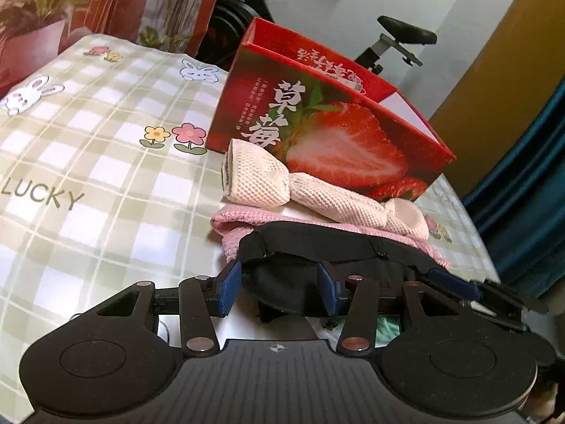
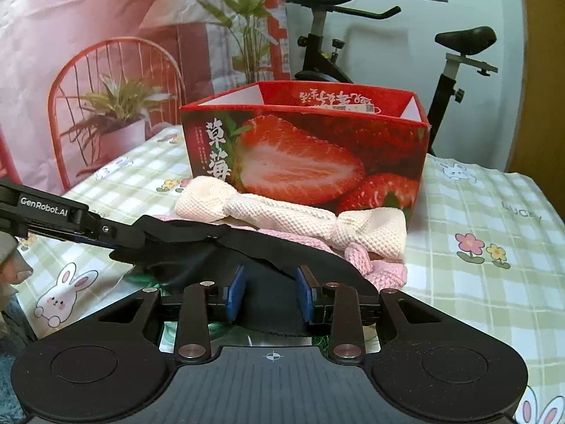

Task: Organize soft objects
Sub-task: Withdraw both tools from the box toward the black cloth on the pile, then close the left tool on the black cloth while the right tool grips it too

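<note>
A black fabric piece (image 1: 310, 247) lies at the near edge of the table, over a pink knitted cloth (image 1: 233, 221). A cream knotted mesh cloth (image 1: 282, 183) rests on the pink cloth, against a red strawberry box (image 1: 335, 134). My left gripper (image 1: 279, 288) has its blue pads around the black fabric's edge, with a wide gap between them. My right gripper (image 2: 270, 295) straddles the black fabric (image 2: 268, 247) too, pads apart. The left gripper's fingers (image 2: 106, 229) reach in from the left in the right wrist view. The box (image 2: 303, 155), cream cloth (image 2: 282, 219) and pink cloth (image 2: 385, 268) show there as well.
The table wears a green checked cloth with rabbits and flowers (image 1: 106, 162). An exercise bike (image 2: 452, 70) stands behind the box. A printed backdrop with plants (image 2: 106, 70) hangs at the back left. A blue curtain (image 1: 529, 194) is at the right.
</note>
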Available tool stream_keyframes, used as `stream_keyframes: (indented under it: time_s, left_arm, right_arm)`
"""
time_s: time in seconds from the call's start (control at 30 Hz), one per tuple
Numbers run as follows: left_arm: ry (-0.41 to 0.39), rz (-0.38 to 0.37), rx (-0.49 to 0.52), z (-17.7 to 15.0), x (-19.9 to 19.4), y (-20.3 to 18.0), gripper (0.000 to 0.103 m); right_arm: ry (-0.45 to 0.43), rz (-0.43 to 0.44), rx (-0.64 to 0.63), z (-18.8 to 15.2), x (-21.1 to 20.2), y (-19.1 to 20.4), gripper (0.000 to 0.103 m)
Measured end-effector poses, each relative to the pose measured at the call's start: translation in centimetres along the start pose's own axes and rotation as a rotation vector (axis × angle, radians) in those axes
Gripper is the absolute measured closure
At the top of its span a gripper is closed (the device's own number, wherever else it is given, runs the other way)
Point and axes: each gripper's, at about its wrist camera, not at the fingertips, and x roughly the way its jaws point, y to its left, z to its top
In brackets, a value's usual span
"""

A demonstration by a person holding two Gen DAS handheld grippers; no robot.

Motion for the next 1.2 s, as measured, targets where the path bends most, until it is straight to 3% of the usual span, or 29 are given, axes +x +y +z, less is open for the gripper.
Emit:
stream_keyframes:
  time_s: [0.2, 0.37, 0.43, 0.53, 0.73, 0.87, 1.2]
  left_arm:
    - [0.009, 0.003, -0.049, -0.3, 0.8, 0.6, 0.050]
    - [0.003, -0.056, -0.050, -0.6, 1.3, 0.5, 0.052]
    - [-0.010, -0.047, -0.026, -0.7, 1.3, 0.1, 0.068]
    - [-0.032, -0.038, -0.046, -0.7, 1.0, 0.6, 0.083]
    - [-0.033, -0.030, -0.054, -0.8, 1.0, 0.9, 0.084]
    - [-0.028, -0.022, -0.044, -0.8, 1.1, 0.9, 0.084]
    - [-0.012, -0.010, -0.046, -0.9, 1.4, 0.9, 0.084]
  right_arm:
    - [-0.010, 0.002, -0.006, -0.2, 0.0, 0.2, 0.072]
    - [-0.015, 0.008, 0.004, -0.3, 0.0, 0.1, 0.072]
    - [-0.017, 0.006, 0.003, -0.3, 0.0, 0.1, 0.072]
    - [-0.023, 0.007, 0.008, -0.3, 0.0, 0.1, 0.072]
    - [-0.068, -0.030, 0.049, -0.1, -1.4, -0.1, 0.060]
    - [-0.103, -0.067, 0.119, 0.1, -2.2, -1.4, 0.059]
    - [-0.057, -0.098, 0.282, -0.9, -1.4, -4.0, 0.051]
